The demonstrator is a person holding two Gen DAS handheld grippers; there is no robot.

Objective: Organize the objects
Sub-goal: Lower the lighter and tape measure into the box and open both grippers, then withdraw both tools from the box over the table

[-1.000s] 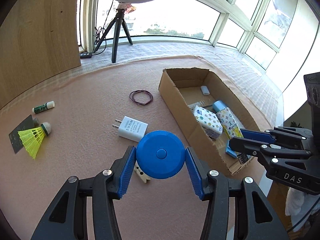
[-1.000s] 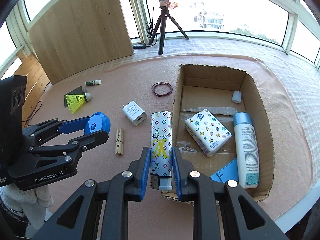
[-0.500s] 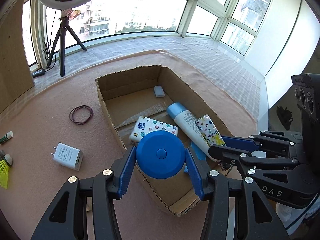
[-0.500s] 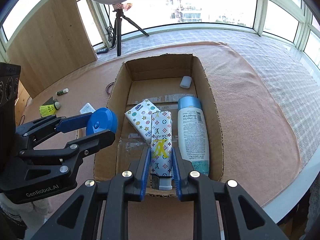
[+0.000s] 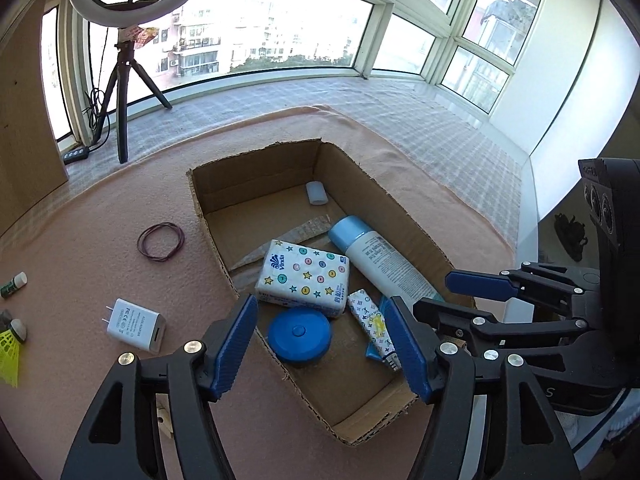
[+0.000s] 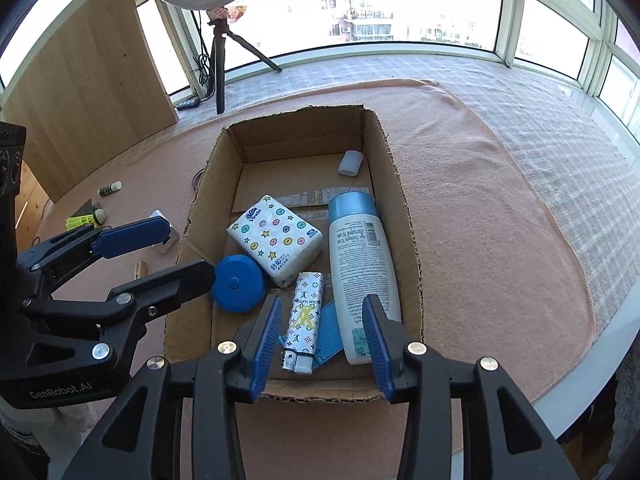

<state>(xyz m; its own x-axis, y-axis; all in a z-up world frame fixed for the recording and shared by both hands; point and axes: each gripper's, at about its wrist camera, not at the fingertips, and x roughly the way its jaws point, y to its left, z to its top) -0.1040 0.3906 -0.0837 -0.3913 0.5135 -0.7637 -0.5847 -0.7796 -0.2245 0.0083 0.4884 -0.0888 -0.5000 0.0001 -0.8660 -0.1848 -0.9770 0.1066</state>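
We see the left gripper (image 5: 320,344) with its 2 blue pads spread wide, having just been opening; nothing is pinched between them. The round blue case (image 5: 299,336) lies below that gap on the floor of the cardboard box (image 5: 256,176), clear of both pads. The right gripper (image 6: 322,340) also stands apart, its jaws having just been opening, and the patterned lighter (image 6: 304,320) rests on the box floor under the gap, untouched by either pad.

Inside the box we count 6 things: the blue case near the left wall, a tissue pack (image 6: 274,238) with coloured dots and stars just beyond it, the lighter beside that, a white bottle (image 6: 362,264) with a pale blue cap lying along the right wall, a flat blue piece (image 6: 330,332) partly under the lighter and bottle, and a small white piece (image 6: 351,163) at the far end.

Outside on the pink cloth (image 5: 100,264) lie a white charger (image 5: 136,324), a loop of rubber bands (image 5: 161,235), a yellow shuttlecock (image 5: 10,344) and a clothespin (image 5: 164,424).
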